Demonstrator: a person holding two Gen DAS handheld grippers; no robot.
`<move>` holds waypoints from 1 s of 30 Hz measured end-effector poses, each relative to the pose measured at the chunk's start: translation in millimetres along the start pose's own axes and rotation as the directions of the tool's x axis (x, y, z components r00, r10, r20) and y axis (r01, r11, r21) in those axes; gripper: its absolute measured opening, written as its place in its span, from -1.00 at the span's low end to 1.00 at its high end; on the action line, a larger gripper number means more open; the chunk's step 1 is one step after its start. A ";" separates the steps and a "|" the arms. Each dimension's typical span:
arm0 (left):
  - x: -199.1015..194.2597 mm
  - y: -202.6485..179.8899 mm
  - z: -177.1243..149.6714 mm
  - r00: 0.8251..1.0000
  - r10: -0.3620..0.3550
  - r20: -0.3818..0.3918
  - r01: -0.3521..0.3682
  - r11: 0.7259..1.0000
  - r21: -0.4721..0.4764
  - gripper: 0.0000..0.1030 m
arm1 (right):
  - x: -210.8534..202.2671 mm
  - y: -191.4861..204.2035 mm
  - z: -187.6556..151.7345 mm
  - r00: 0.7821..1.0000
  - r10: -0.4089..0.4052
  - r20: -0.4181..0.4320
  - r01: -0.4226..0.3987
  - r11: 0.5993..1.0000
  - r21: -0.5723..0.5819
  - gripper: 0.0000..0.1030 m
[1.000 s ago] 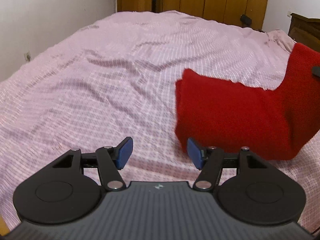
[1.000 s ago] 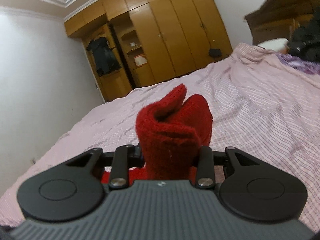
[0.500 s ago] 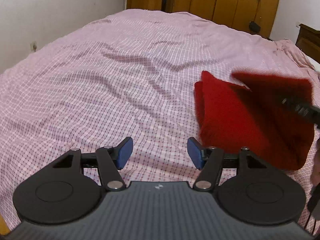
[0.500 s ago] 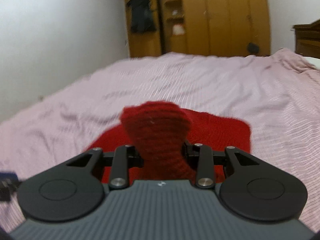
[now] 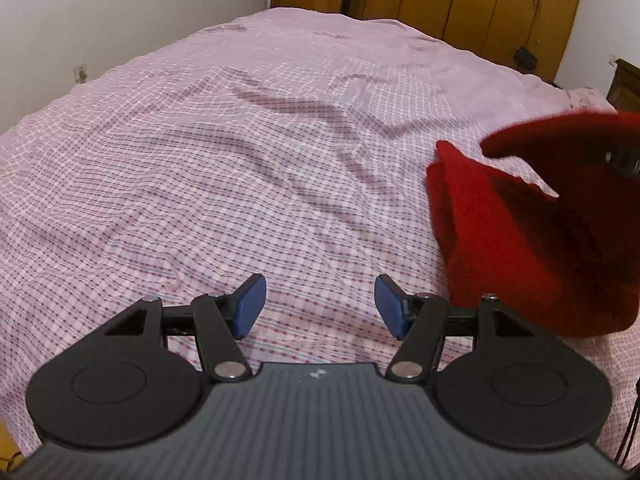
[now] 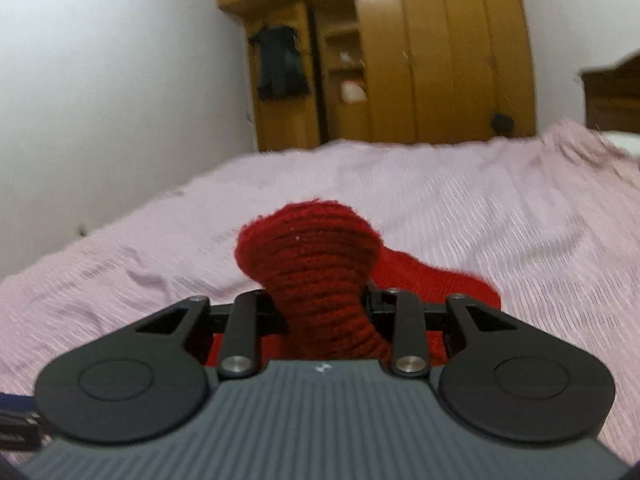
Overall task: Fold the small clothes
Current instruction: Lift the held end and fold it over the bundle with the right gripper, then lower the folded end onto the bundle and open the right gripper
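The right gripper (image 6: 326, 308) is clamped on a bunched edge of the red knit (image 6: 316, 268). The rest of the cloth lies on the bed (image 6: 500, 216) just behind the jaws, toward 1 o'clock. In the left view the knit (image 5: 532, 240) sits at 3 o'clock, one flap lifted over the flat part. The left gripper (image 5: 318, 306) stands apart and empty over the sheet, near the cloth but not touching it.

I judge that a fold is in progress: the held edge is being carried over the lying part. The next move asks to lay this edge down even with the far edge, then let go. The empty gripper could pin the bottom layer so it does not slide.

The sheet is pink check, wrinkled and soft. A wooden wardrobe (image 6: 420, 52) stands at 12 o'clock, white wall (image 6: 100, 100) at 10.
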State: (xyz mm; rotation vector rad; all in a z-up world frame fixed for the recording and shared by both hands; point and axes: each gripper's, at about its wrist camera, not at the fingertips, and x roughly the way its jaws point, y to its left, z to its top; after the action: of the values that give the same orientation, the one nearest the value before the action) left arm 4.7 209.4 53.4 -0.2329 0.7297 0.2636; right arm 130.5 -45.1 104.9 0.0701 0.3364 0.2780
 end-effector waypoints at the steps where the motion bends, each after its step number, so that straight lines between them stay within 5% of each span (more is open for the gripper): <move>1: -0.5 2.1 1.0 1.000 0.004 0.003 -0.004 1.000 -0.005 0.30 | 0.5 10.4 -0.8 1.000 0.005 0.013 -0.004 0.999 -0.039 -0.36; 6: -3.5 11.4 7.0 1.000 0.019 0.014 -0.018 1.000 -0.015 0.30 | 21.7 51.9 -42.7 0.987 0.029 -0.157 -0.057 0.982 -0.180 -0.35; 9: -6.3 13.9 8.9 0.999 0.030 0.021 -0.030 1.000 -0.002 0.30 | 13.3 64.7 -62.1 0.990 0.026 -0.141 -0.063 0.963 -0.263 -0.35; 18: -21.3 21.6 13.2 0.997 0.056 0.046 -0.055 0.998 -0.008 0.30 | 8.1 70.6 -42.6 0.990 0.081 -0.112 -0.102 0.974 -0.203 -0.34; 25: -33.4 15.0 19.1 0.997 0.052 0.056 -0.053 0.998 0.020 0.30 | -15.5 77.3 -52.4 0.977 0.130 -0.170 -0.169 0.956 -0.238 0.23; 30: -39.4 -4.1 35.1 0.998 -0.029 0.063 0.026 0.999 0.033 0.30 | -52.8 56.2 -31.7 0.955 0.228 -0.191 -0.255 0.959 -0.125 0.19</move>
State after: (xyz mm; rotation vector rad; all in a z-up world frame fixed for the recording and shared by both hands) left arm -0.3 210.0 106.1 -0.2027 0.6671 0.2318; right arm 57.6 -5.3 98.1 -0.0611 0.4818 0.5542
